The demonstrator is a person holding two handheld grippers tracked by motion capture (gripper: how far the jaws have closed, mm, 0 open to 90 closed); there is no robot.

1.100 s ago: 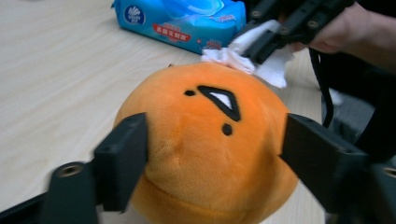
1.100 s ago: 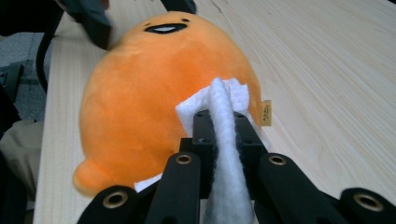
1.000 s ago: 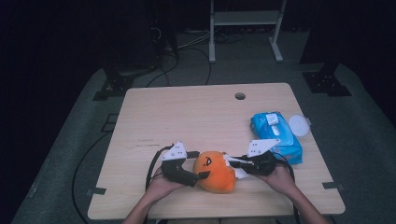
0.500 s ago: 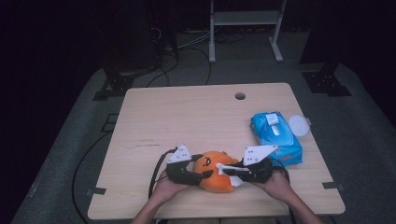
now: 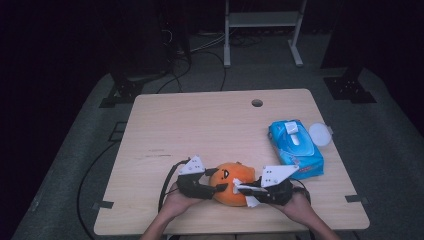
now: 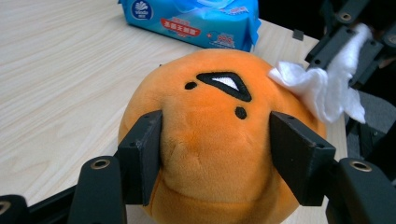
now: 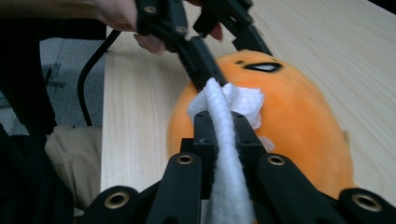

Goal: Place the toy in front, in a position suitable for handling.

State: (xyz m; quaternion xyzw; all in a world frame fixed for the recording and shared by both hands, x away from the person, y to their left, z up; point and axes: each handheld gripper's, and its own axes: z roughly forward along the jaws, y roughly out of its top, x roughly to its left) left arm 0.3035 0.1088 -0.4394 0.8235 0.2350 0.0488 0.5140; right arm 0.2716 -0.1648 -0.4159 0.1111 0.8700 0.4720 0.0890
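An orange plush toy with a small black face lies near the table's front edge. My left gripper is shut on it from the left. In the left gripper view both jaws press into the sides of the plush, with the left gripper squeezing its lower half. My right gripper comes in from the right, shut on a white wipe. In the right gripper view, the right gripper holds the wipe against the plush, just beside the left gripper.
A blue pack of wet wipes lies at the right of the wooden table, its white lid flipped open. A cable hole sits near the far edge. Cables trail off the front left.
The right gripper has carried the wipe leftward and down onto the plush. The left gripper has shifted slightly right, still against the plush's side.
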